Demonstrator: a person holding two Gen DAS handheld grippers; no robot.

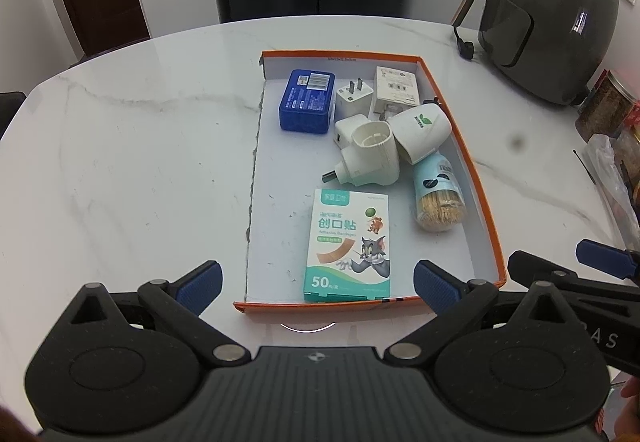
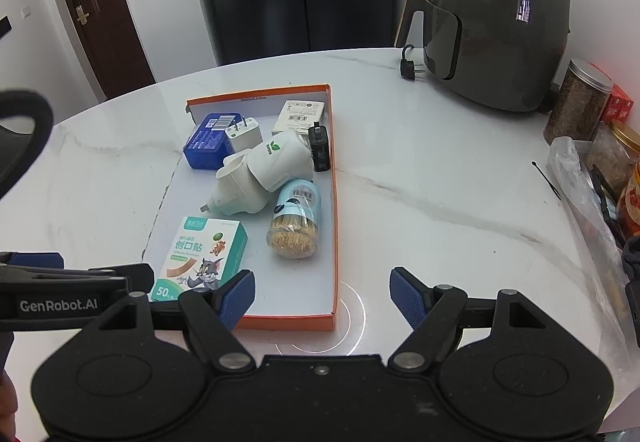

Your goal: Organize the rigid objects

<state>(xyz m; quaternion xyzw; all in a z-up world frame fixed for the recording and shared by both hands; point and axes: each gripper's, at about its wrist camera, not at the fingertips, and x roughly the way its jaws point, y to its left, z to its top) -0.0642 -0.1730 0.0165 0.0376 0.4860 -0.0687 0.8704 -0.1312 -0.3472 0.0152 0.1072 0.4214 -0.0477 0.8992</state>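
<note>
Both tongs released and empty, hovering at the near edge of the orange tray (image 1: 486, 198).

I have the left gripper (image 1: 318, 284) spread wide over the tray's near rim and the right gripper (image 2: 322, 296) equally wide just beside its near right corner, neither touching anything. Everything sits inside the tray on the marble table (image 1: 132, 146): the bandage box (image 1: 347, 248) nearest me, the toothpick jar (image 1: 438, 196) lying on its side to its right, two white plug-in devices (image 1: 370, 152) piled in the middle, a blue box (image 1: 307, 100) and chargers at the far end. I judge the bandage box light, thin cardboard that would crush if squeezed hard, so I would pinch it gently across its long edges. The jar looks slick and likely to roll; I would take it across its middle.
</note>
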